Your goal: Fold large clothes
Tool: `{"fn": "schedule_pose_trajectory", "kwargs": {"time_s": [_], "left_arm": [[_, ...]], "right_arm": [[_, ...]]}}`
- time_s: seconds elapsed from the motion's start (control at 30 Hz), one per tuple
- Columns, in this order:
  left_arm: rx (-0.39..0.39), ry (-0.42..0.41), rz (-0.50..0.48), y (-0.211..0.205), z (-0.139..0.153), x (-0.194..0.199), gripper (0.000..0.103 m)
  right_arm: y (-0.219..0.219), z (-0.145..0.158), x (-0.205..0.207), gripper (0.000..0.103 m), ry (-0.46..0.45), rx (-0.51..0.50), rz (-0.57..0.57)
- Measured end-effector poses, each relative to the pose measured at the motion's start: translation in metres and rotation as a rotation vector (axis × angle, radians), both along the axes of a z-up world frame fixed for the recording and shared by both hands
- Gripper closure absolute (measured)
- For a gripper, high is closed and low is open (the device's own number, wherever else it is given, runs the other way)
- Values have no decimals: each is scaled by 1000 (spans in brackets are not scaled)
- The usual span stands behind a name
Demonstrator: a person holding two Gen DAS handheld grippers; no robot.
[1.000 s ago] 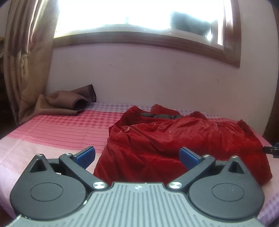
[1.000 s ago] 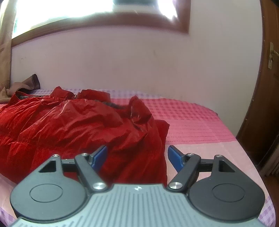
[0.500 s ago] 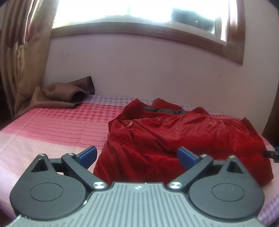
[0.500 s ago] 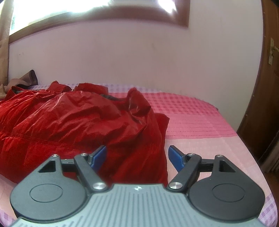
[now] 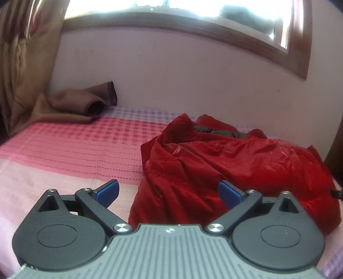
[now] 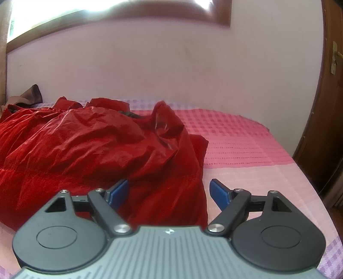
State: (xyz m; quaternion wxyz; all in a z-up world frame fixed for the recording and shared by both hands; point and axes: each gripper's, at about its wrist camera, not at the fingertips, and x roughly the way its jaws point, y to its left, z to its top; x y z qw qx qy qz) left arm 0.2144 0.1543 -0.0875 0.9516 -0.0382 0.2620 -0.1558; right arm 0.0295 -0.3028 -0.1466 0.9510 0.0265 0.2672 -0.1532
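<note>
A shiny red jacket (image 5: pixel 235 163) lies crumpled on the pink bed, with a dark lining showing near its collar (image 5: pixel 218 132). My left gripper (image 5: pixel 169 192) is open and empty, just in front of the jacket's near left corner. The jacket also fills the left of the right wrist view (image 6: pixel 96 146). My right gripper (image 6: pixel 169 191) is open and empty, with its jaws on either side of the jacket's near right corner, not touching it.
The bed has a pink checked sheet (image 5: pixel 70 150). A brown cloth (image 5: pixel 72 105) lies at its far left corner by a curtain (image 5: pixel 23 60). A wall and window (image 5: pixel 171 8) stand behind. A wooden door (image 6: pixel 328 107) is at the right.
Both grippers have moved a little lower and nearer to the jacket's near edge. The left view has swung slightly left. Both stay open.
</note>
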Motion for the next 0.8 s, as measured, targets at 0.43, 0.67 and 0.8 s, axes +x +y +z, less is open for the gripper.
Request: {"fn": "schedule_pose_trajectory", "kwargs": {"time_s": [0.43, 0.67, 0.8], "left_arm": [[-160, 151, -72, 55, -25, 71, 0], [-176, 271, -264, 43, -40, 118, 0], [-225, 357, -326, 41, -52, 134, 1]], "right_arm": [[-9, -9, 9, 15, 11, 37, 7], [-32, -13, 11, 9, 2, 156, 12], [-48, -17, 15, 7, 0, 242, 13]]}}
